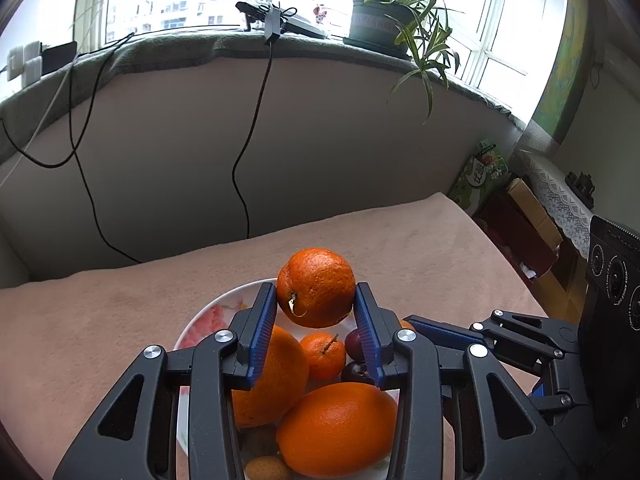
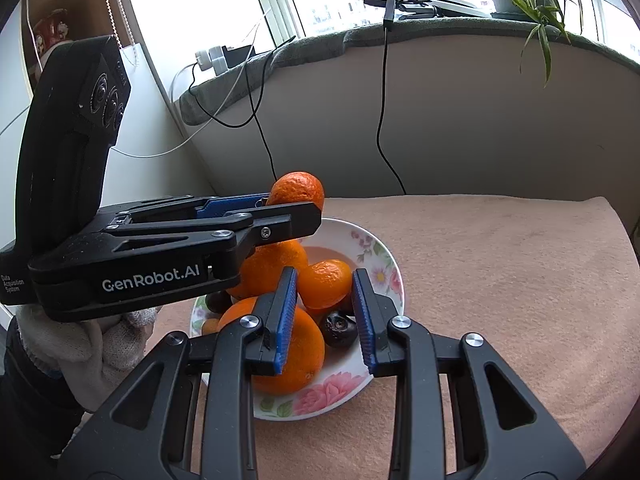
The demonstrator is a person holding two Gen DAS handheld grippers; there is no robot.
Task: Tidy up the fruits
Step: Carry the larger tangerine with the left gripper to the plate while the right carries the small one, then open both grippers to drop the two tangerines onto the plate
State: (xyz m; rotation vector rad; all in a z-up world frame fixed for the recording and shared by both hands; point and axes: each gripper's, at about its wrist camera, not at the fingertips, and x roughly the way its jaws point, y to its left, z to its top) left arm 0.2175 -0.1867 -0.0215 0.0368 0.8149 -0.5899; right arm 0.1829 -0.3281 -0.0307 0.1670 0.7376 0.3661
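Orange (image 1: 316, 294): round, pitted skin, clamped between blue ribbed pads of left gripper (image 1: 316, 312), raised above bowl (image 2: 380, 264).
Bowl: floral china, heaped with fruit, on pink cloth (image 2: 500, 280).
Right gripper (image 2: 325, 316): narrow, holding nothing, angled down over bowl.

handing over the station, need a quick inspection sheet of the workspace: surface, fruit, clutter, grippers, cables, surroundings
surface: pinkish cloth covers the table.
job's things: floral plate piled with large oranges, a small mandarin and dark fruits; one orange is lifted above the pile.
clutter: nothing seen on the cloth apart from the plate.
grippers: left gripper shut on the lifted orange; right gripper over the plate, nothing between its pads, jaws narrow.
cables: black cables hang from the sill down the wall.
surroundings: window, potted plant, boxes beside the table.
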